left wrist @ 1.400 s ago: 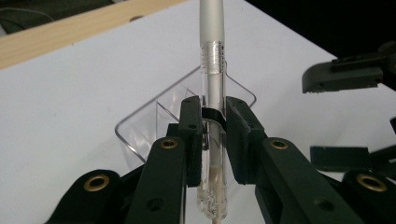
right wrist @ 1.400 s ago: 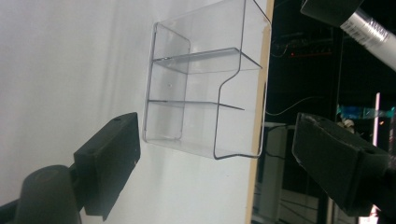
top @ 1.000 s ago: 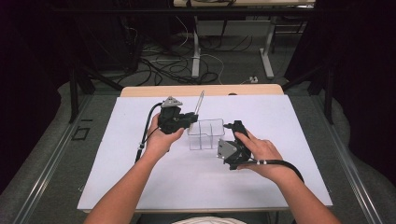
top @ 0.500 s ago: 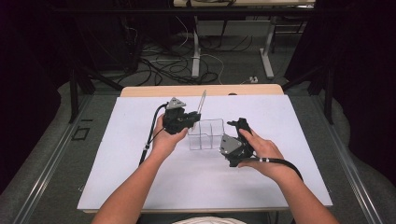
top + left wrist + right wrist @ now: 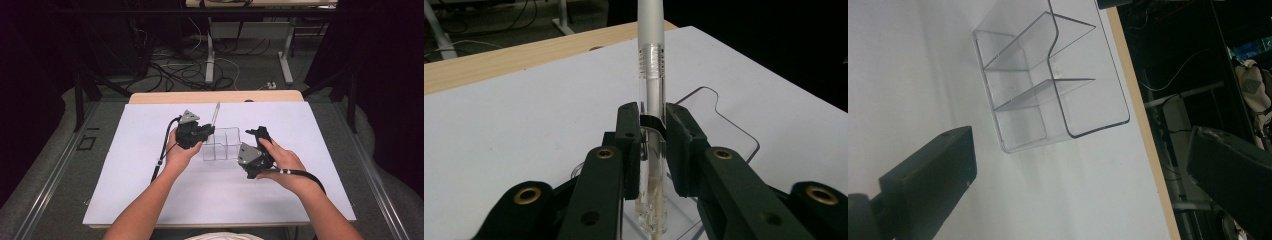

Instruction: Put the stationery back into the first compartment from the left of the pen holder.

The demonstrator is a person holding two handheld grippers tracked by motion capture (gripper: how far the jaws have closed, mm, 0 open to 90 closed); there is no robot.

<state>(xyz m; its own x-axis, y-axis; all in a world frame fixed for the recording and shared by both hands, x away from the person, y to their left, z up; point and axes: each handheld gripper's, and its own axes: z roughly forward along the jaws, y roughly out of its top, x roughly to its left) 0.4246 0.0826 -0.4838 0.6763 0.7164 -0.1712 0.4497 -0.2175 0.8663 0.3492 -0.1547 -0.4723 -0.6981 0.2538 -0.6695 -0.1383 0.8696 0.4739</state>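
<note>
The high view shows me a white table (image 5: 150, 200) with a clear plastic organizer box (image 5: 222, 145) in the middle. It has little walls inside that split it into parts. My left gripper (image 5: 200, 132) sits just to the left of the box and holds a clear pen (image 5: 216, 112) that stands almost straight up, with its top poking above the gripper. The low end of the pen is at the left part of the box, but I cannot tell if it touches the bottom.

In the left gripper view, the two black jaws squeeze the pen (image 5: 651, 125) from both sides. The pen has a frosted white top and a see-through body. The box (image 5: 724, 125) is right behind it.

My right gripper (image 5: 257, 142) is just to the right of the box. In the right gripper view its jaws stand wide apart with nothing between them, and the box (image 5: 1048, 80) lies ahead on the table.
</note>
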